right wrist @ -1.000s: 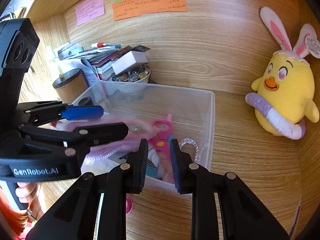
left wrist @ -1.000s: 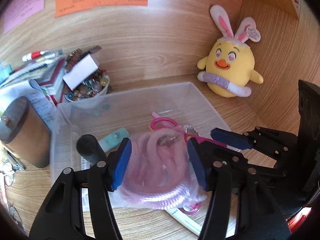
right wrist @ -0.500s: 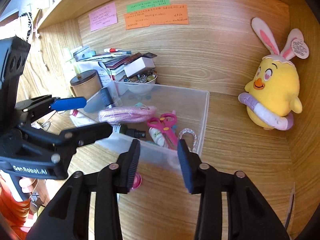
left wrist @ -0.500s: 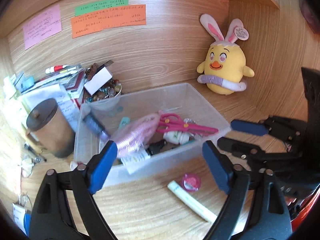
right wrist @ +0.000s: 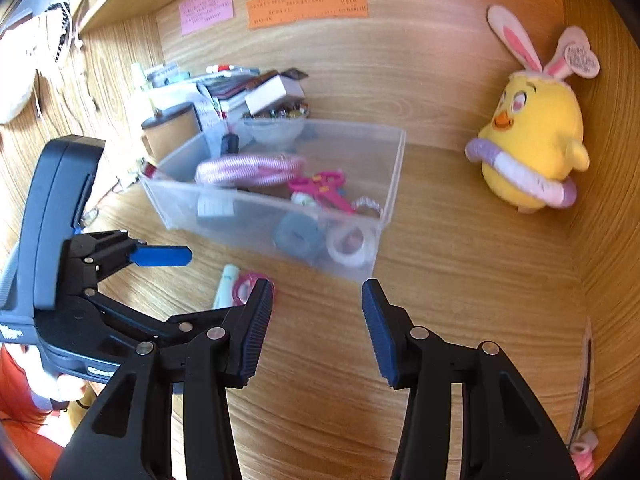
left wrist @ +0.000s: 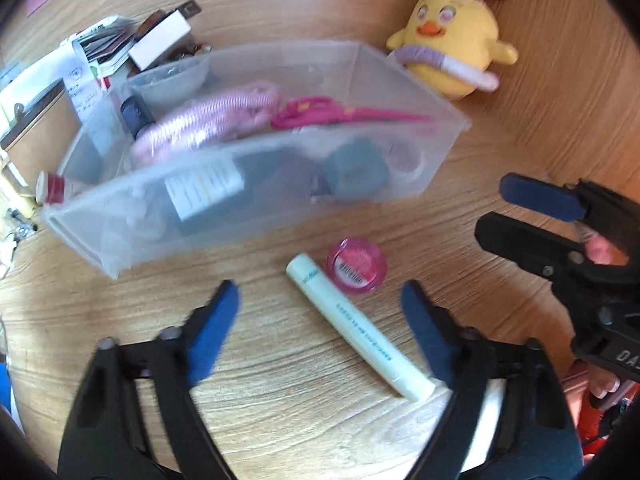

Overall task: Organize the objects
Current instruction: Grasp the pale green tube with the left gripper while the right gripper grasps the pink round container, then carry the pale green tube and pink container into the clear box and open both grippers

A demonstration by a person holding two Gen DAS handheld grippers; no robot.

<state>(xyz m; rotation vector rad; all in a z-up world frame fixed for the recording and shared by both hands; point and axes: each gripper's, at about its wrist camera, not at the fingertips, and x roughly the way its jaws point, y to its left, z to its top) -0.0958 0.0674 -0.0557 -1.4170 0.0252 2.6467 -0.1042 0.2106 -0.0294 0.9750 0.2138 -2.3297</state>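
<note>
A clear plastic bin (left wrist: 280,216) (right wrist: 384,200) stands on the wooden desk. It holds a pink coiled cord (left wrist: 208,116) (right wrist: 248,168), pink scissors (left wrist: 320,112) (right wrist: 320,188), tape rolls (right wrist: 344,244) and other small items. In front of the bin lie a pale tube (left wrist: 360,328) (right wrist: 226,286) and a small pink round case (left wrist: 356,264) (right wrist: 246,286). My left gripper (left wrist: 320,308) is open and empty, hovering above the tube. My right gripper (right wrist: 318,300) is open and empty in front of the bin.
A yellow chick plush with bunny ears (left wrist: 452,40) (right wrist: 532,148) sits at the right by the wall. Behind the bin are a bowl of beads (right wrist: 276,124), a white box (left wrist: 160,40), stacked papers and a brown round tin (right wrist: 172,132). Sticky notes (right wrist: 308,4) hang on the back panel.
My left gripper let go of the pink cord into the bin, opened wide and drew back and down over the tube. My right gripper opened wider and drew back.
</note>
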